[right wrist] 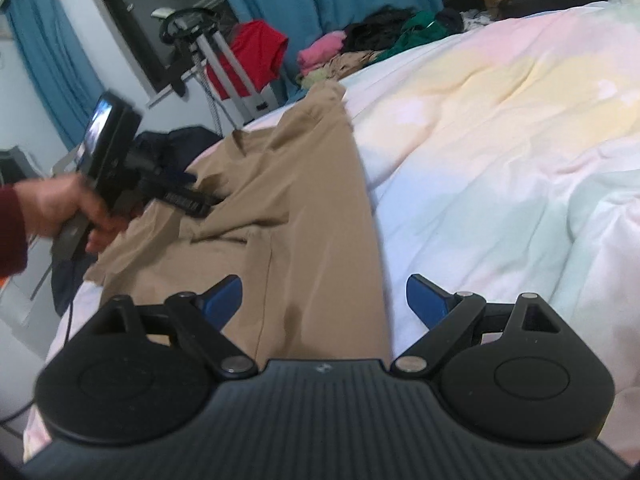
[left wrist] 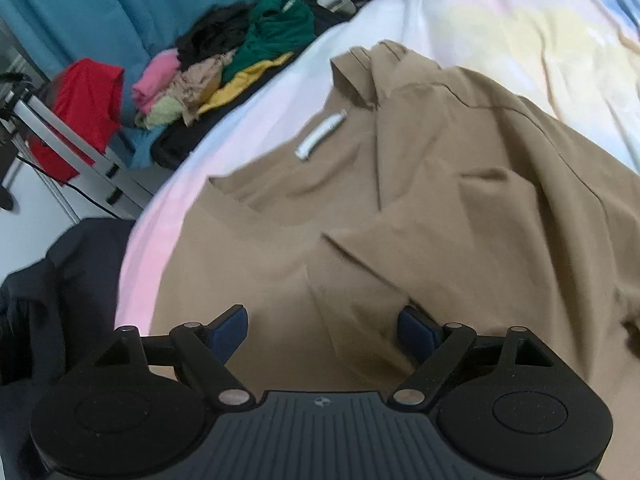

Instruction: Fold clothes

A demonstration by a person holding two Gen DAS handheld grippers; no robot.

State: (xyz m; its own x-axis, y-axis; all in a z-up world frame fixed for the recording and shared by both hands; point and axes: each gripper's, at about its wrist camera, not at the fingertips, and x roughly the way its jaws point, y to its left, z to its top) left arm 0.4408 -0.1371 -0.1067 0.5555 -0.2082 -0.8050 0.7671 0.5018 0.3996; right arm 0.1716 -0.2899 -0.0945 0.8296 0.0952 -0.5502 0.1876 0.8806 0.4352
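Note:
A tan garment with a white label lies spread and partly folded on the pastel bed cover. My left gripper is open and empty, hovering just above the tan cloth. In the right wrist view the same tan garment lies as a long strip along the cover. My right gripper is open and empty over the garment's right edge. The left gripper shows there too, held in a hand over the garment's left part.
A pile of coloured clothes lies beyond the bed on the left, also in the right wrist view. A red cloth hangs on a metal stand. A dark garment hangs off the bed's left edge. Teal curtains stand behind.

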